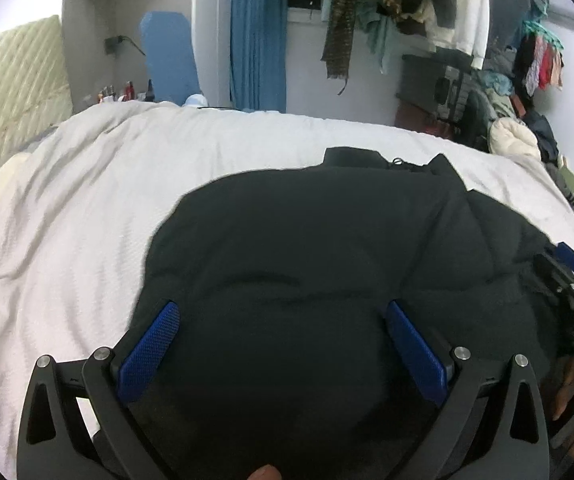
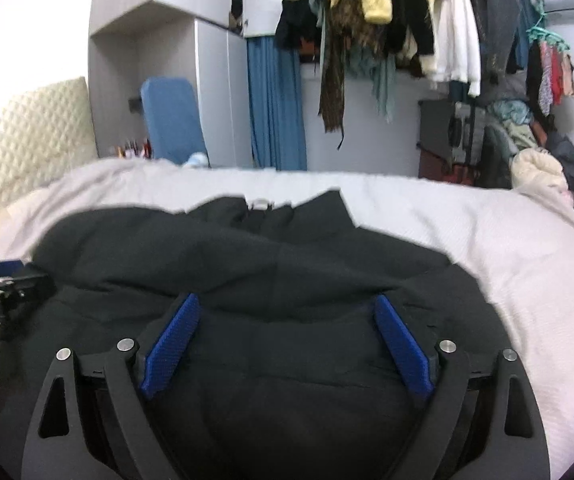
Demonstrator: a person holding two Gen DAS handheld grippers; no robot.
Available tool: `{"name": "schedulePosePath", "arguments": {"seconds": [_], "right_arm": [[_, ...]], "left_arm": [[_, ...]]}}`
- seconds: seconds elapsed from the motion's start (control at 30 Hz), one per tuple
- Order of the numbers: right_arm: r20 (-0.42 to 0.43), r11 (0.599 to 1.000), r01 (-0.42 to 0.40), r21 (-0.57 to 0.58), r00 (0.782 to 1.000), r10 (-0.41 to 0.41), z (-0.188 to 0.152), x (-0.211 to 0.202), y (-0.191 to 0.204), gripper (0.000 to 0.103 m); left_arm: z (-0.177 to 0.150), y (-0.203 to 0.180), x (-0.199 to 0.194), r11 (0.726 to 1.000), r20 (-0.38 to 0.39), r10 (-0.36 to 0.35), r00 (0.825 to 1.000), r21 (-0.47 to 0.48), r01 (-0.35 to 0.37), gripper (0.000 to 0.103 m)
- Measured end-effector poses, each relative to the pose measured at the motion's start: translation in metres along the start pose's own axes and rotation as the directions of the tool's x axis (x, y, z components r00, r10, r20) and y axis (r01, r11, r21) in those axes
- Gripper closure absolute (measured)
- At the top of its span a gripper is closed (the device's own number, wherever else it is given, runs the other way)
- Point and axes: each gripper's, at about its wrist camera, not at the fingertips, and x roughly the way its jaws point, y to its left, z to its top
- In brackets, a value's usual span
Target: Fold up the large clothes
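Both grippers, left gripper (image 1: 281,320) and right gripper (image 2: 287,312), hang with blue pads spread wide and nothing pinched between them, over a black padded jacket (image 1: 327,248). Jacket lies bunched on the white bedcover (image 1: 87,200), collar toward the far edge. Beyond the bed, hanging clothes (image 2: 387,20) and a blue curtain (image 2: 275,108).

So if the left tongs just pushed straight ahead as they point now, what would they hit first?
Most likely the black jacket. The left tongs stand open and angled down over it, nothing between the pads, so they should meet its padded fabric before the white bedcover. How far off is unclear.
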Motion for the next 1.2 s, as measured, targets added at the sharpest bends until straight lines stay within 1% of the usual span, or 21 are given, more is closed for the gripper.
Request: {"name": "schedulePosePath", "arguments": {"seconds": [0.1, 0.17, 0.23, 0.27, 0.4, 0.47, 0.5, 0.57, 0.67, 0.73, 0.83, 1.0, 1.07, 1.2], "right_arm": [[0.018, 1.000, 0.002, 0.007, 1.000, -0.002, 0.023, -0.031, -0.004, 0.011], [0.048, 1.000, 0.009, 0.006, 0.999, -0.009, 0.039, -0.056, -0.005, 0.011], [0.088, 1.000, 0.009, -0.001, 0.996, -0.009, 0.058, -0.090, -0.002, 0.008], [0.099, 1.000, 0.008, -0.002, 0.995, -0.007, 0.064, -0.099, -0.001, 0.007], [0.160, 0.999, 0.018, -0.029, 0.987, -0.013, 0.094, -0.167, 0.009, 0.005], [0.192, 0.999, 0.012, -0.036, 0.981, -0.005, 0.104, -0.199, 0.013, 0.004], [0.212, 0.999, 0.011, -0.041, 0.977, -0.002, 0.110, -0.222, 0.015, 0.003], [0.236, 0.999, 0.011, -0.051, 0.972, 0.001, 0.116, -0.248, 0.019, 0.003], [0.260, 0.998, 0.011, -0.055, 0.966, 0.004, 0.120, -0.294, 0.022, 0.003], [0.264, 0.999, 0.006, -0.051, 0.964, 0.007, 0.121, -0.315, 0.020, 0.003], [0.243, 0.999, -0.002, -0.053, 0.970, 0.015, 0.119, -0.349, 0.018, 0.003], [0.195, 0.997, -0.009, -0.079, 0.980, 0.024, 0.109, -0.391, 0.009, 0.003], [0.189, 0.996, -0.026, -0.080, 0.981, 0.041, 0.103, -0.408, -0.001, 0.003], [0.166, 0.998, -0.037, -0.059, 0.985, 0.047, 0.093, -0.430, -0.027, 0.003]], "left_arm": [[0.008, 0.002, -0.033, 1.000, 0.021, 0.009, 1.000, -0.006, -0.008, 0.000], [0.014, 0.003, -0.062, 1.000, 0.045, 0.014, 0.999, -0.011, -0.014, 0.000], [0.022, 0.003, -0.093, 1.000, 0.069, 0.006, 0.998, -0.019, -0.005, 0.000], [0.026, 0.002, -0.110, 1.000, 0.080, 0.006, 0.997, -0.018, -0.004, 0.000], [0.038, -0.007, -0.184, 1.000, 0.148, 0.018, 0.989, -0.010, -0.017, 0.000], [0.042, -0.009, -0.222, 1.000, 0.177, 0.001, 0.984, -0.021, 0.003, 0.000], [0.043, -0.011, -0.243, 1.000, 0.194, -0.011, 0.981, -0.025, 0.017, 0.000], [0.041, -0.014, -0.284, 0.999, 0.222, -0.019, 0.975, -0.028, 0.026, 0.000], [0.036, -0.018, -0.335, 0.999, 0.258, -0.020, 0.966, -0.024, 0.027, 0.000], [0.028, -0.020, -0.373, 0.999, 0.286, -0.022, 0.958, -0.023, 0.029, 0.000], [0.013, -0.015, -0.422, 0.997, 0.310, -0.049, 0.949, -0.035, 0.063, 0.000], [-0.009, 0.012, -0.479, 0.994, 0.306, -0.060, 0.950, -0.066, 0.084, 0.000], [-0.016, 0.029, -0.495, 0.995, 0.295, -0.047, 0.954, -0.073, 0.071, 0.000], [-0.028, 0.079, -0.523, 0.994, 0.269, -0.009, 0.963, -0.102, 0.038, 0.000]]}}
